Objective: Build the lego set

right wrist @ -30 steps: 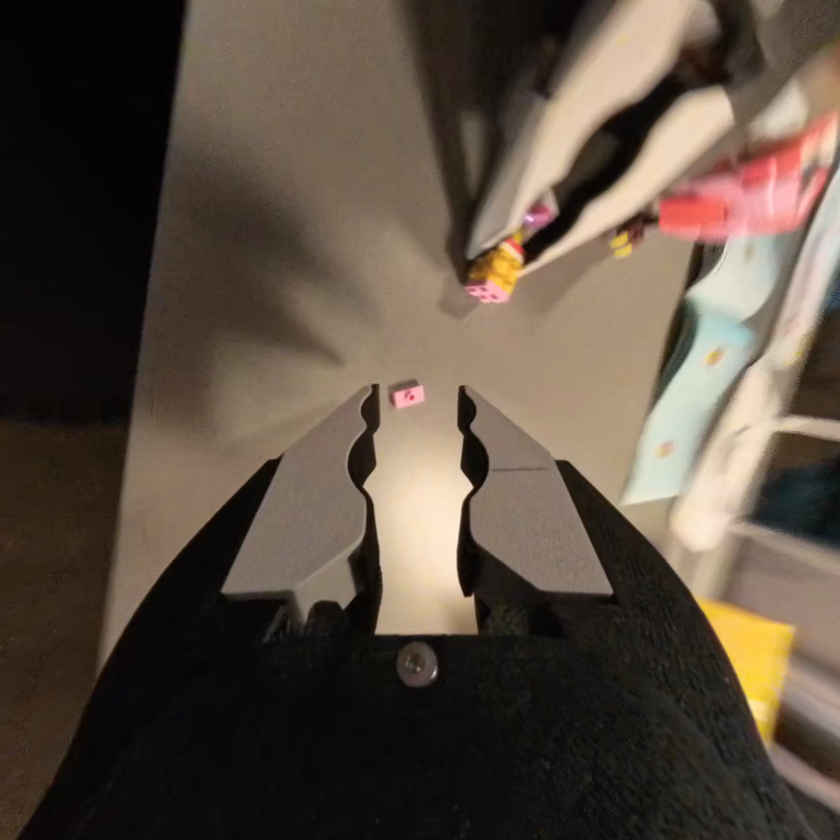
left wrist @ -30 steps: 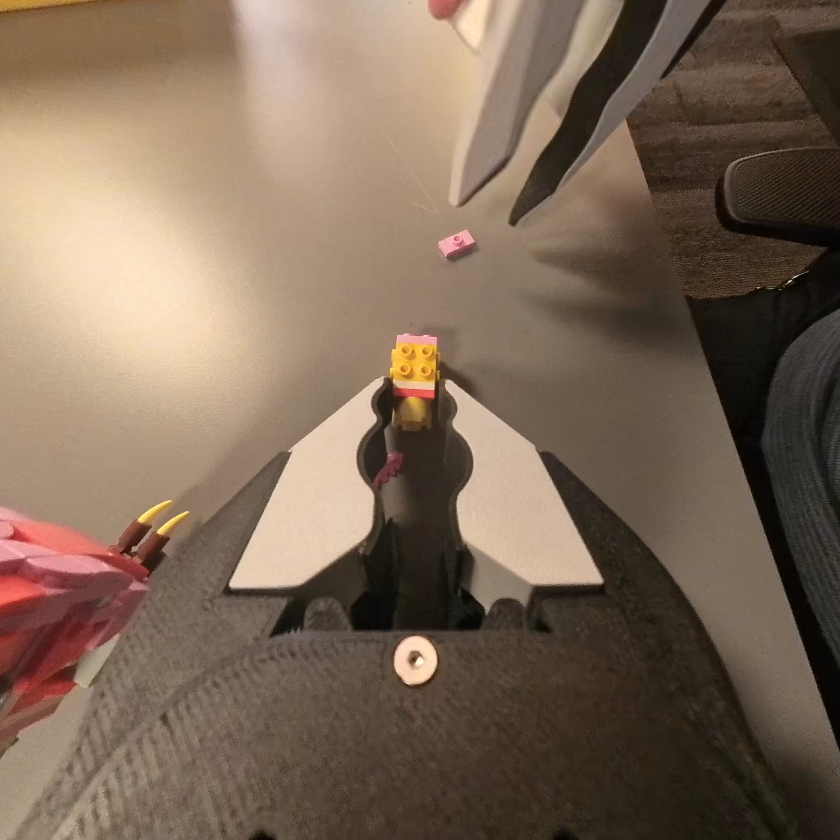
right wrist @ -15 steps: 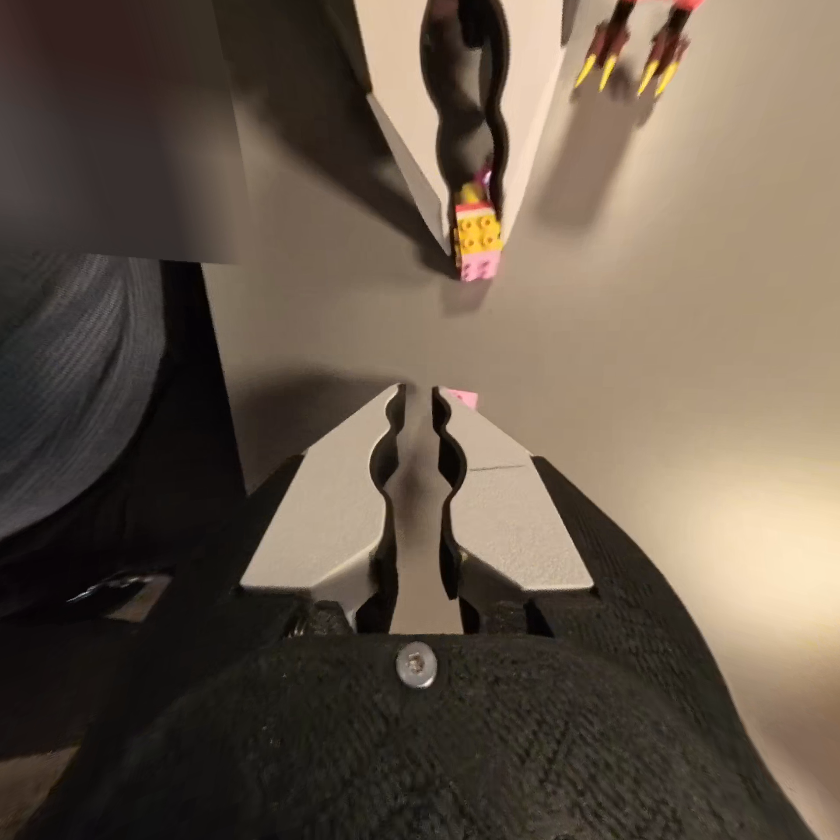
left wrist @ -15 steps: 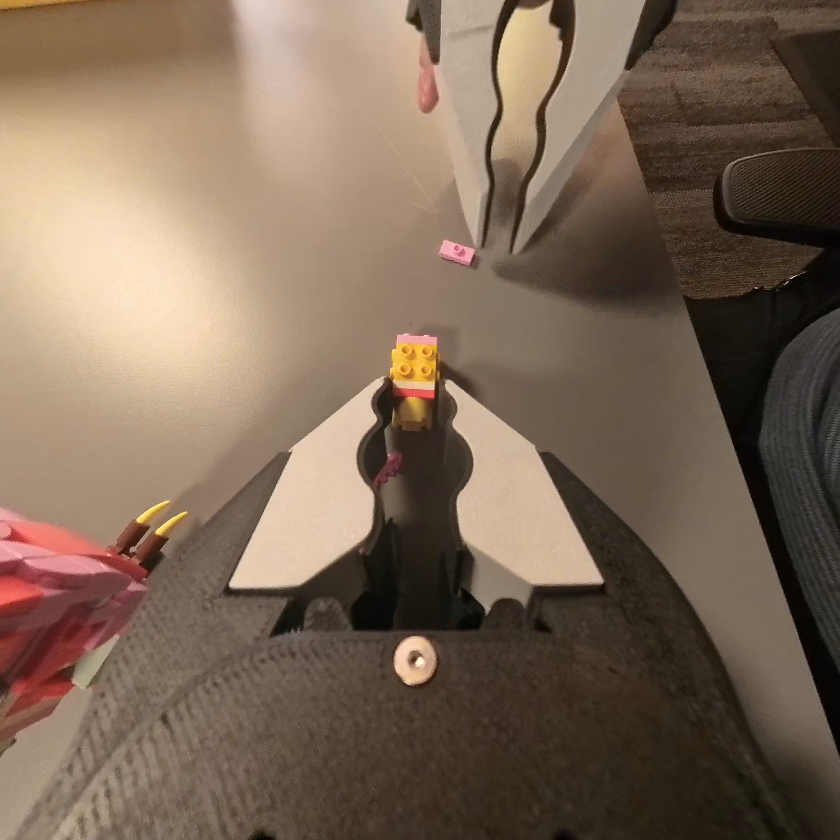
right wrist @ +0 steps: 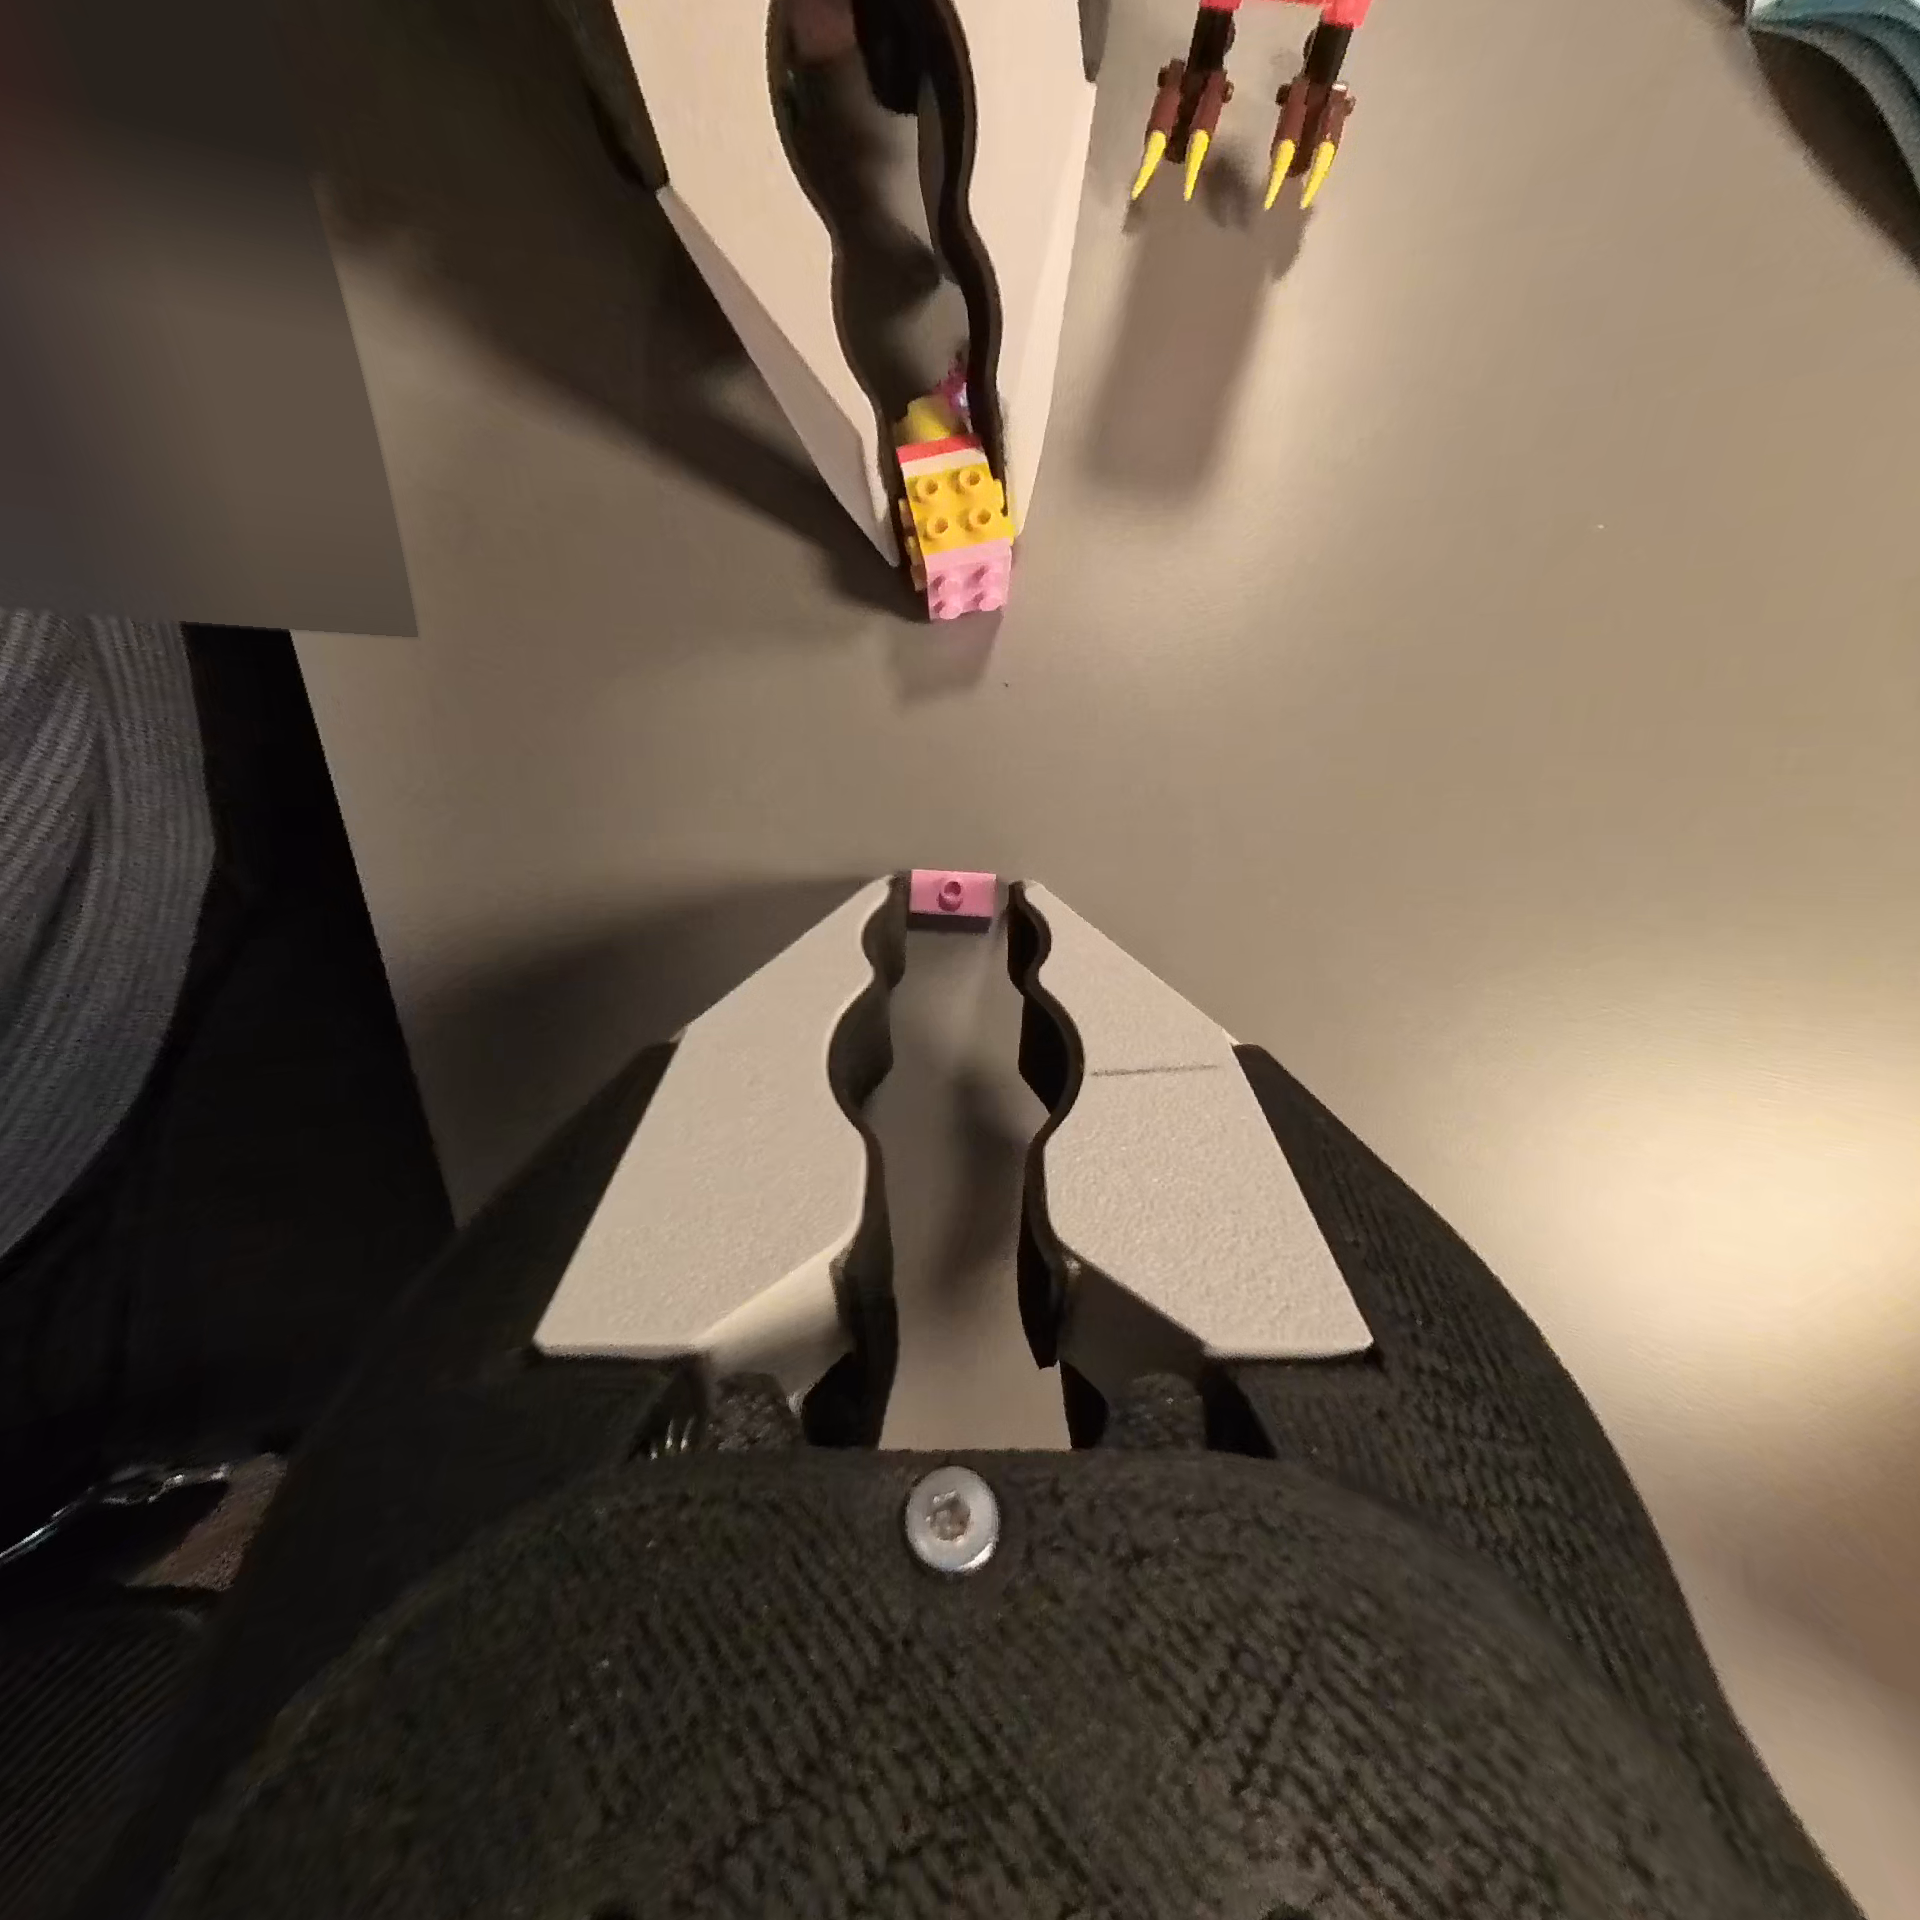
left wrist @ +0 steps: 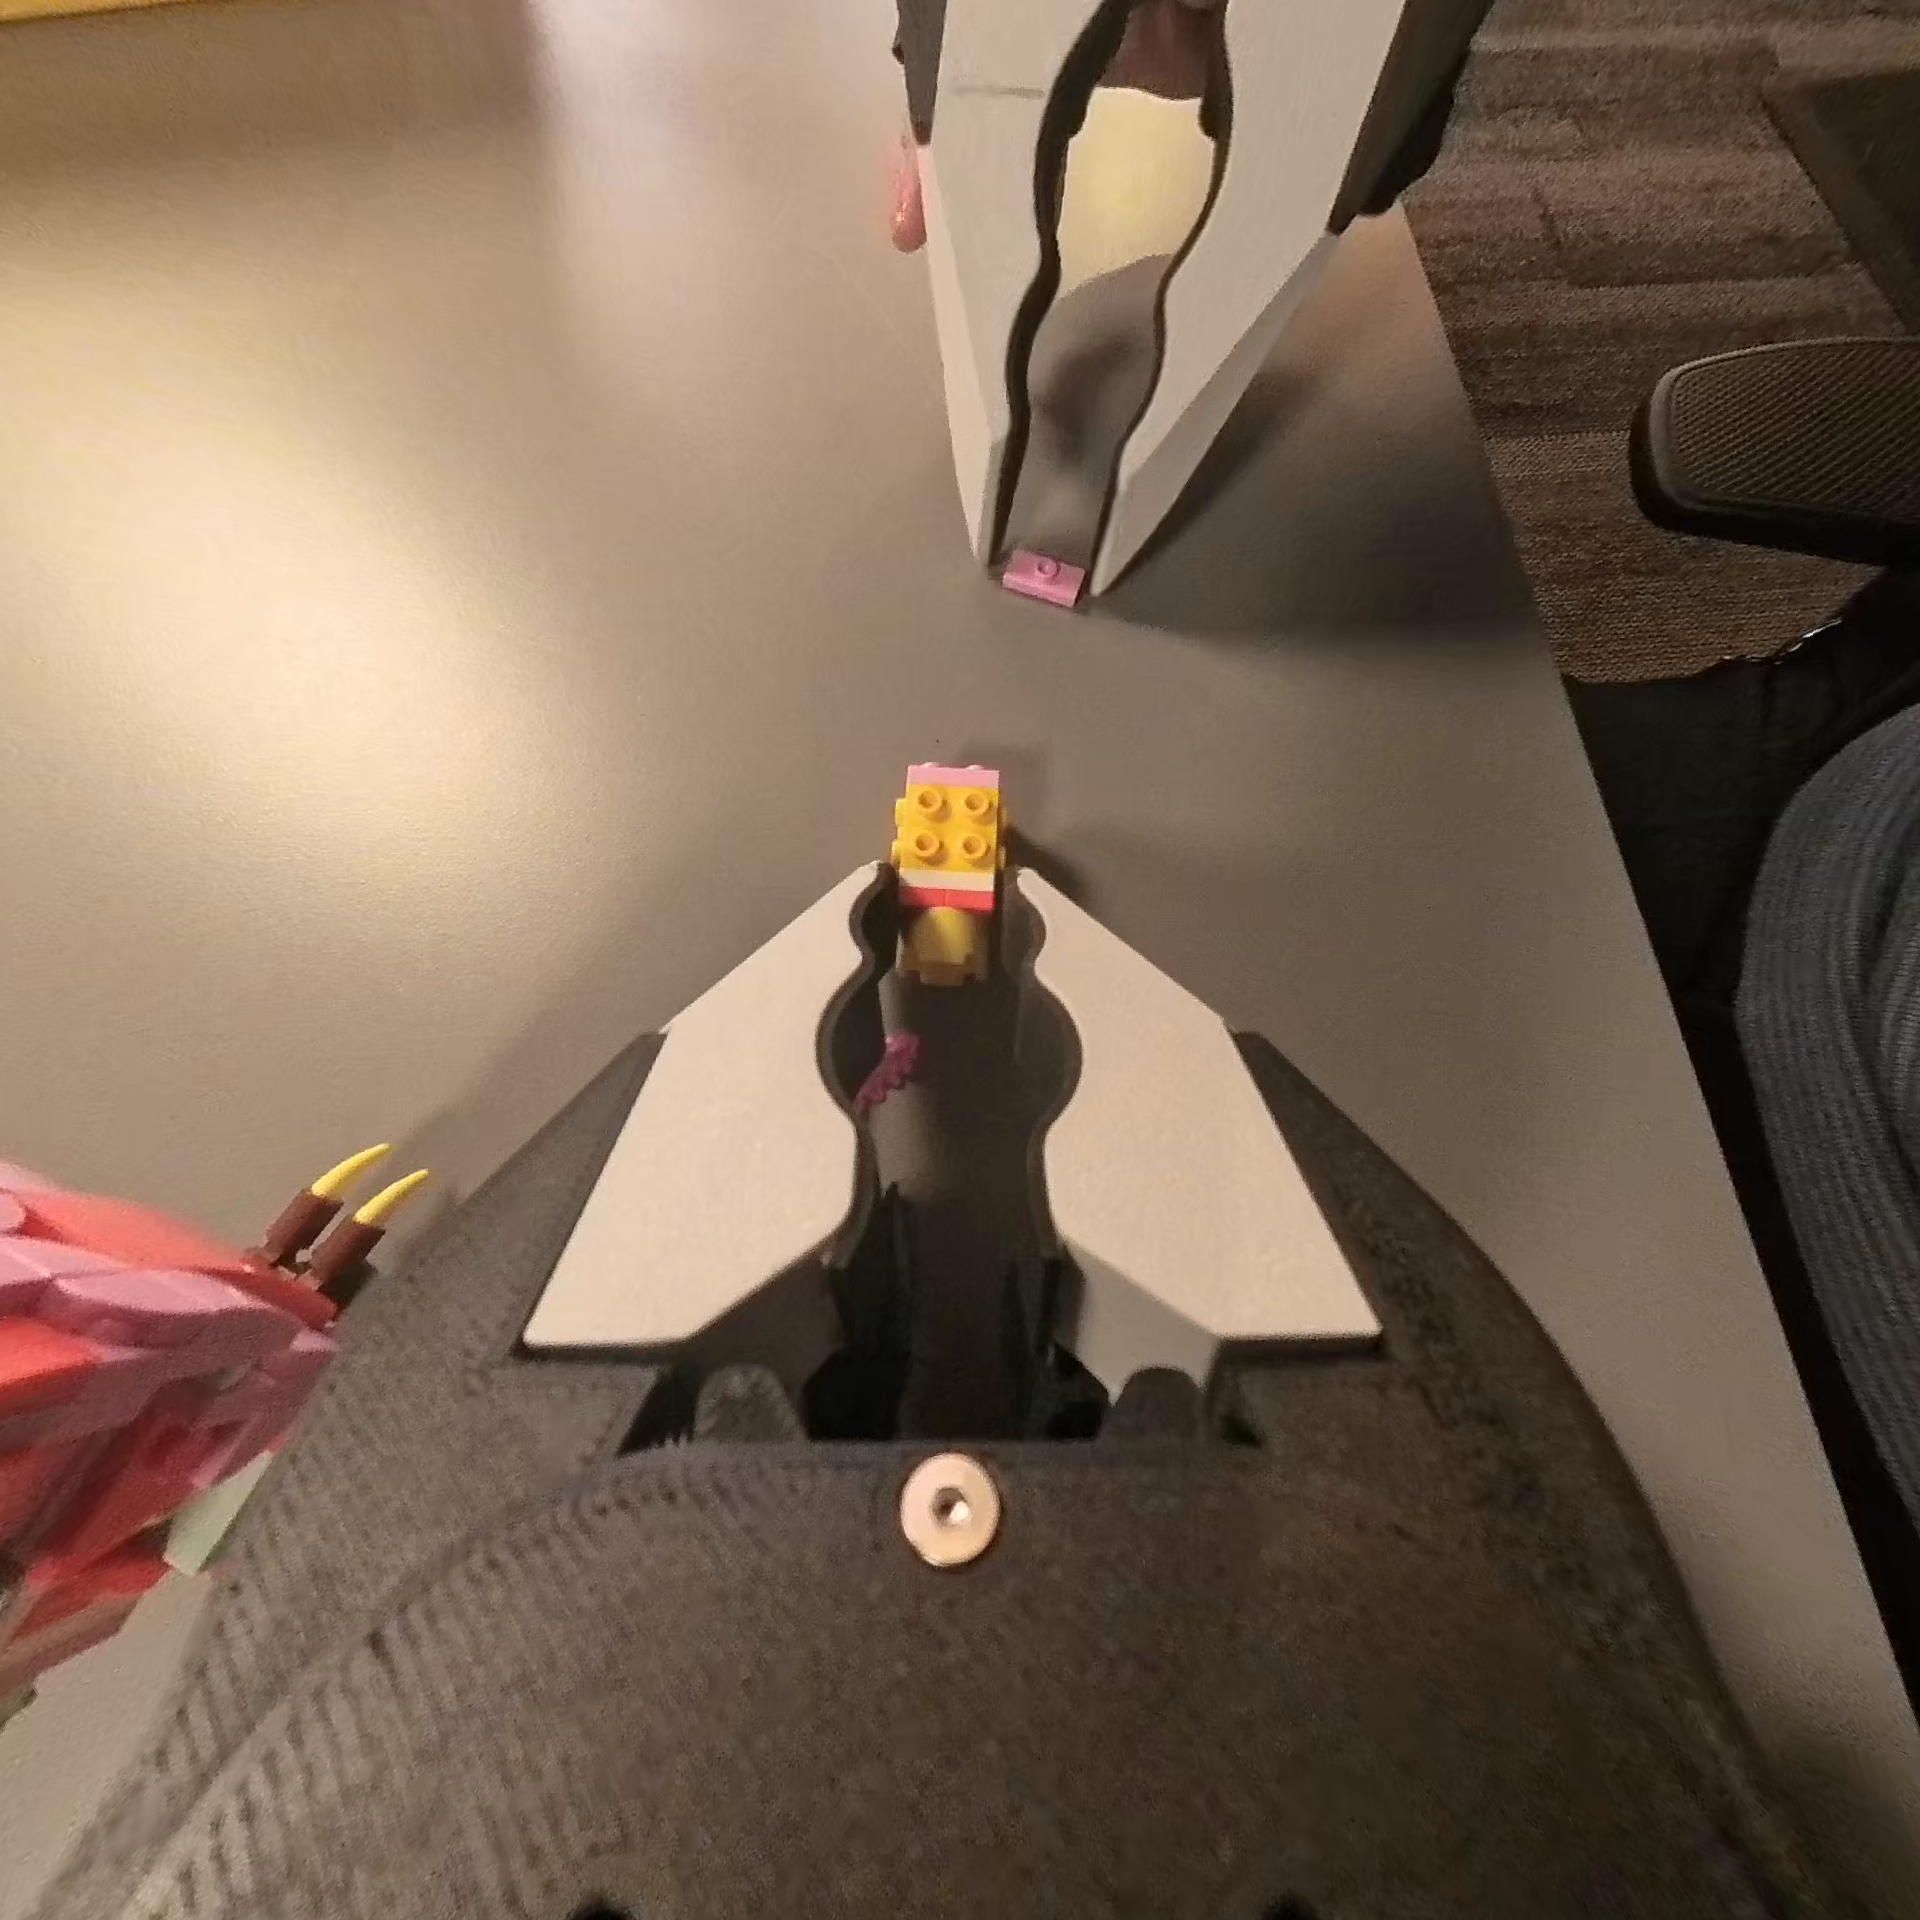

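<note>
The red and pink brick model [left wrist: 125, 1382] at lower left of the left wrist view is blurred and cut off by the frame edge. In the right wrist view only its claws [right wrist: 1236, 135] show at top. A person's sleeve [left wrist: 1839, 1039] runs off the right edge.

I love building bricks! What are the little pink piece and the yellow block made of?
Pink piece: looks like smooth, hard moulded plastic, with one round stud on top and crisp edges. Yellow block: likely the same glossy plastic; four neat studs show, and pink, white and red layers are clipped to it. Both are toy bricks by their look.
</note>
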A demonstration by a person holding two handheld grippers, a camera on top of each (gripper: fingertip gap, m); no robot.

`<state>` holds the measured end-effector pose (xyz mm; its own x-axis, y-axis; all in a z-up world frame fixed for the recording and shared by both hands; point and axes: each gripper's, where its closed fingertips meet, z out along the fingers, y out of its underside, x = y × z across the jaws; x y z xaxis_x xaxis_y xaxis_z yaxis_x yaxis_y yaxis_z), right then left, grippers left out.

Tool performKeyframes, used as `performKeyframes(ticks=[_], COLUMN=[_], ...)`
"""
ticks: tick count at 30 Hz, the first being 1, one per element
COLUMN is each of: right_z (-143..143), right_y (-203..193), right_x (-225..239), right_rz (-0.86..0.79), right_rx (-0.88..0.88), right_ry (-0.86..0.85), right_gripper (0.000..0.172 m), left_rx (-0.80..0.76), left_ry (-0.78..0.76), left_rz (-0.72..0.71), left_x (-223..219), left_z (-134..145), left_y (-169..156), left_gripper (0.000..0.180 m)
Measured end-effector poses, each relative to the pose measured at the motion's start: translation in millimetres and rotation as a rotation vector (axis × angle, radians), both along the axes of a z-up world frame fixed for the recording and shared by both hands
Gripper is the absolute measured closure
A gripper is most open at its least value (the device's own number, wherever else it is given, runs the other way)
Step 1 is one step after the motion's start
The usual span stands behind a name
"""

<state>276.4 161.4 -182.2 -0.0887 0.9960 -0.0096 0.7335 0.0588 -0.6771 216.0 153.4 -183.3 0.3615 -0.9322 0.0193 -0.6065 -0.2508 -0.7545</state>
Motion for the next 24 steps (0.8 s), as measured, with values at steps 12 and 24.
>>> performKeyframes(ticks=[12, 24], right_z=[45.2, 39.5], right_y=[-16.9, -22.9], right_x=[-38.1, -51.5], right_rz=[0.183, 0.216], right_rx=[0.066, 0.055], right_ry=[0.039, -0.053], right_gripper=[0.158, 0.158], left_rx=[0.025, 0.023], left_ry=[-0.049, -0.094], left_rz=[-0.056, -0.069], left_x=[11.7, 13.9], left_z=[9.5, 17.2], left_y=[-12.0, -16.1], left_gripper=[0.163, 0.162])
